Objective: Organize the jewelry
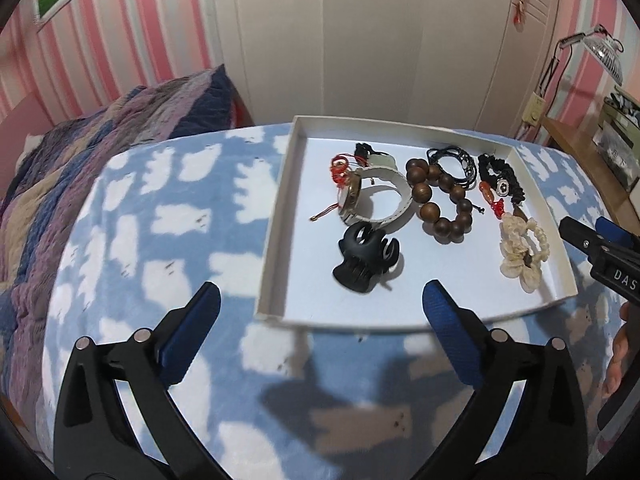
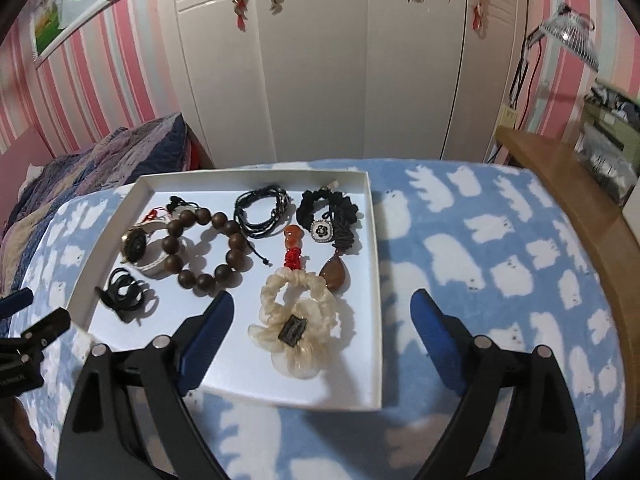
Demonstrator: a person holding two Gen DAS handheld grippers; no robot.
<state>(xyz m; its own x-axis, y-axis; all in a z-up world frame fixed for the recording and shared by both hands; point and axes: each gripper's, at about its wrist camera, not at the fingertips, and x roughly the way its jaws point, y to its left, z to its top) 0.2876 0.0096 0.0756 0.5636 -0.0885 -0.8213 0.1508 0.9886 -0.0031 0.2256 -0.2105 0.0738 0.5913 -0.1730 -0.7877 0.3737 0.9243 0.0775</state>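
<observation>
A shallow white tray lies on a blue cloud-print blanket and holds several pieces. A black claw hair clip sits near its front. Behind it are a white-strap watch, a brown wooden bead bracelet, a black cord bracelet, a black scrunchie with a brooch and a cream flower scrunchie. My left gripper is open and empty just before the tray. My right gripper is open and empty above the tray's near right corner.
The blanket covers the table. A quilted bed lies to the left. White wardrobe doors stand behind. A wooden shelf with a lamp is at the right. The other gripper shows at each view's edge.
</observation>
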